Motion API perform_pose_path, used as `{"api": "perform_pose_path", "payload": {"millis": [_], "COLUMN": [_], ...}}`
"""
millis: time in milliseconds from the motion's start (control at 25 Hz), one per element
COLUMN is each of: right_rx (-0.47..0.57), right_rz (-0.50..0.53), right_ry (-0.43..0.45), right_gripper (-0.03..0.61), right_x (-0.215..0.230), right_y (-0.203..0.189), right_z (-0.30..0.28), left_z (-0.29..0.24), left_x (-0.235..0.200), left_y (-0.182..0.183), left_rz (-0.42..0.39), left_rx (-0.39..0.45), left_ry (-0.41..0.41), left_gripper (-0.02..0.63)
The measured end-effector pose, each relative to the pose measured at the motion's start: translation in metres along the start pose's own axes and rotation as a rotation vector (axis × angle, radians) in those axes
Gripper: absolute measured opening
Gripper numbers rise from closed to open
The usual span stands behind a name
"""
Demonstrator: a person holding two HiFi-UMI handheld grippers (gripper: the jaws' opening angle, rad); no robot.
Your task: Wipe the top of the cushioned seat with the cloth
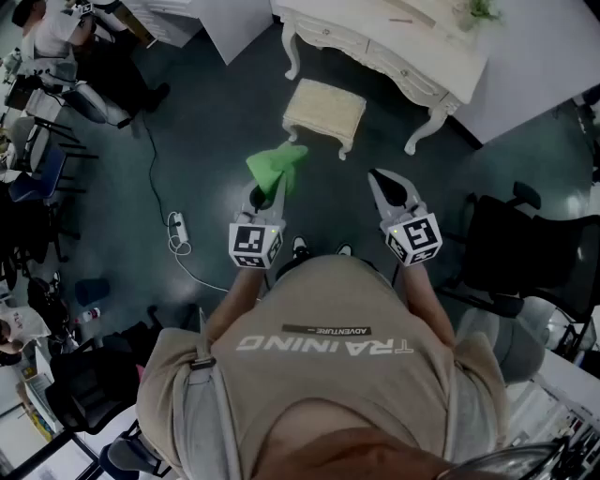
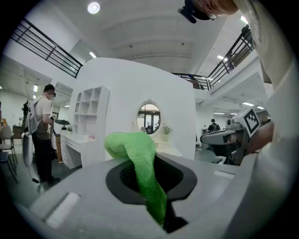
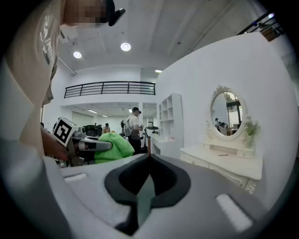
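The cushioned seat [image 1: 324,110] is a small cream stool on the dark floor, in front of the white dressing table [image 1: 394,52]. My left gripper [image 1: 273,190] is held out at waist height, short of the stool, shut on a green cloth [image 1: 277,166]. In the left gripper view the green cloth [image 2: 134,151] bulges above the shut jaws and hangs down between them. My right gripper [image 1: 375,175] is level with the left one, shut, with nothing in it; in its own view the right gripper [image 3: 148,158] shows its jaws meeting in a thin line. The stool shows in neither gripper view.
A power strip [image 1: 176,232] with a cable lies on the floor at the left. Black office chairs [image 1: 520,246] stand at the right, more chairs and a person [image 1: 56,28] at the far left. A white shelf unit [image 2: 88,121] and an oval mirror [image 3: 226,110] stand ahead.
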State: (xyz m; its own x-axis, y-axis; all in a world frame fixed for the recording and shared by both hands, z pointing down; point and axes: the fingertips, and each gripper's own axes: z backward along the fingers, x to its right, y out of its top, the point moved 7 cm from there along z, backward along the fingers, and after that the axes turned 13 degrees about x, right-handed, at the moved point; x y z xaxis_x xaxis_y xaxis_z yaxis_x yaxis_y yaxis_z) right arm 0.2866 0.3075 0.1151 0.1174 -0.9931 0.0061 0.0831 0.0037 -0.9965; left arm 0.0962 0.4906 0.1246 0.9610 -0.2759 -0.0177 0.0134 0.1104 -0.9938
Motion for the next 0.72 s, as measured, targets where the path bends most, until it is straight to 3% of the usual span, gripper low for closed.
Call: {"api": "perform_pose_path", "payload": {"millis": [360,720], "right_rx": [-0.009,-0.039], "right_rz": [0.003,-0.002], "right_ry": [0.054,0.019], "right_gripper": [0.002,0.002], "right_x": [-0.006,0.003], "right_y": [0.007,-0.003], "right_z": [-0.010,-0.023], "left_z": [-0.005,-0.003], "left_x": [0.008,-0.019], "left_y": [0.011,0.003], "left_rz": [-0.005,0.007], "left_rx": [0.027,0.002], "left_ry": [-0.002,0.029], "left_gripper": [0.048,0.046]}}
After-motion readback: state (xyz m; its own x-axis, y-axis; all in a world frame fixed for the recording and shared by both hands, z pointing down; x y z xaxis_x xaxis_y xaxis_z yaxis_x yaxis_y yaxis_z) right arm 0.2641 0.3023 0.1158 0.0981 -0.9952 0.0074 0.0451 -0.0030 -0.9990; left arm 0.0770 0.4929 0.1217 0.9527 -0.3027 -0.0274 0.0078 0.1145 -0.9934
